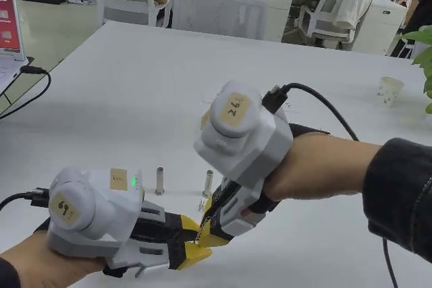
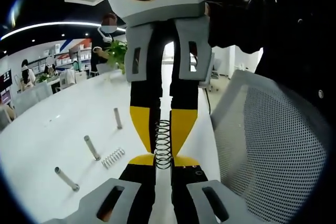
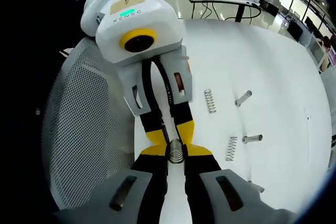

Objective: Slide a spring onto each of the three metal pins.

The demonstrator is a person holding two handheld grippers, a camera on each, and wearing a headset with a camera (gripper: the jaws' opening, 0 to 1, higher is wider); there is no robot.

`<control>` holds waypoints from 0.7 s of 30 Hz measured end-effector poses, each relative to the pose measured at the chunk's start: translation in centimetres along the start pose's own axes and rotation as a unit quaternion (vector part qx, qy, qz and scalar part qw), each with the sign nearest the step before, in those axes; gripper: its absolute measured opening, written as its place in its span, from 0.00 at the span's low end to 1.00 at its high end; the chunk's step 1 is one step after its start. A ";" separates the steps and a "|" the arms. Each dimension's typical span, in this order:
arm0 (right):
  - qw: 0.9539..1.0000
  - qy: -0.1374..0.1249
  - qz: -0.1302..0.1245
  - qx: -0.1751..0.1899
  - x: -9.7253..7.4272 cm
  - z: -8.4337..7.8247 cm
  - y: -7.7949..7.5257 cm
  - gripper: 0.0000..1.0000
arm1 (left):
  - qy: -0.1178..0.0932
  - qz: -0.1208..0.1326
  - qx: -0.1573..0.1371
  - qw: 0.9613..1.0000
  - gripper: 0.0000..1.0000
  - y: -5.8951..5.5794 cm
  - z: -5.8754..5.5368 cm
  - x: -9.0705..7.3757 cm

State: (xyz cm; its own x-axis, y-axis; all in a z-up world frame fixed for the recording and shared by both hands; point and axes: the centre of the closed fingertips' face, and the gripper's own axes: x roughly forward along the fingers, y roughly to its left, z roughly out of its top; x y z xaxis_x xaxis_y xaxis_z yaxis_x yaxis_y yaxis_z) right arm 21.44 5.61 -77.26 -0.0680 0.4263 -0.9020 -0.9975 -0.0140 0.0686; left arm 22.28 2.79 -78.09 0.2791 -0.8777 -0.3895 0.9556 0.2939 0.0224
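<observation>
My right gripper point(image 3: 176, 153) and left gripper point(image 2: 163, 162) meet tip to tip, low over the table point(image 1: 121, 99). The right one's jaws are drawn nearly together on a spring point(image 2: 163, 135), its yellow tips pressed against the coils on both sides. The left one is narrowed just as far, with its tips at the spring's other end; I cannot tell whether it pinches or only touches. Just past them three pins point(image 2: 92, 147) stand upright in a row, none wearing a spring. A loose spring point(image 2: 113, 157) lies flat beside the middle pin, and a second loose spring point(image 3: 210, 100) lies near an end one. Further off a cup point(image 1: 390, 90) sits on the table, with a chair point(image 1: 216, 15) beyond its far edge.
</observation>
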 end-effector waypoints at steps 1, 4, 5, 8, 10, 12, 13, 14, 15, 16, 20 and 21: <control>1.000 0.002 0.000 0.000 -0.1 -0.1 0.0 0.09 | -0.003 0.001 -0.001 1.000 0.02 0.0 0.1 0.1; 1.000 0.009 -0.001 -0.001 -0.3 -0.3 -0.3 0.09 | -0.009 0.002 -0.005 1.000 0.02 0.2 0.3 0.3; 1.000 0.010 0.000 0.000 -0.4 -0.3 -0.4 0.09 | -0.010 0.003 -0.006 1.000 0.02 0.2 0.4 0.4; 1.000 0.012 0.000 0.003 -0.5 -0.4 -0.5 0.09 | -0.013 0.006 -0.010 1.000 0.02 0.4 0.5 0.5; 1.000 0.013 -0.001 0.003 -0.5 -0.4 -0.6 0.09 | -0.015 0.006 -0.013 1.000 0.02 0.5 0.6 0.6; 1.000 0.013 -0.001 0.004 -0.5 -0.5 -0.6 0.09 | -0.015 0.006 -0.014 1.000 0.02 0.5 0.6 0.6; 1.000 0.013 0.000 0.006 -0.5 -0.5 -0.6 0.09 | -0.015 0.006 -0.014 1.000 0.02 0.5 0.6 0.6; 1.000 0.013 0.001 0.006 -0.5 -0.5 -0.6 0.09 | -0.015 0.006 -0.014 1.000 0.02 0.5 0.6 0.7; 1.000 0.013 0.001 0.007 -0.5 -0.6 -0.6 0.09 | -0.015 0.006 -0.014 1.000 0.02 0.4 0.6 0.7; 1.000 0.013 0.001 0.007 -0.5 -0.5 -0.6 0.09 | -0.016 0.006 -0.014 1.000 0.02 0.4 0.6 0.7; 1.000 0.015 0.001 0.006 -0.5 -0.5 -0.6 0.08 | -0.018 0.006 -0.016 1.000 0.02 0.4 0.6 0.6; 1.000 0.016 0.001 0.007 -0.5 -0.5 -0.5 0.08 | -0.019 0.006 -0.017 1.000 0.02 0.4 0.6 0.6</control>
State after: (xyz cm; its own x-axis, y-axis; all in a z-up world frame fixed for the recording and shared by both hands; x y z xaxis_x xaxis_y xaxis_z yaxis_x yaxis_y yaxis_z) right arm 22.01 4.96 -77.02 -0.0708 0.3980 -0.9146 -0.9971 -0.0017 0.0764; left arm 22.91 2.15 -77.78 0.2945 -0.8873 -0.3548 0.9485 0.3167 -0.0045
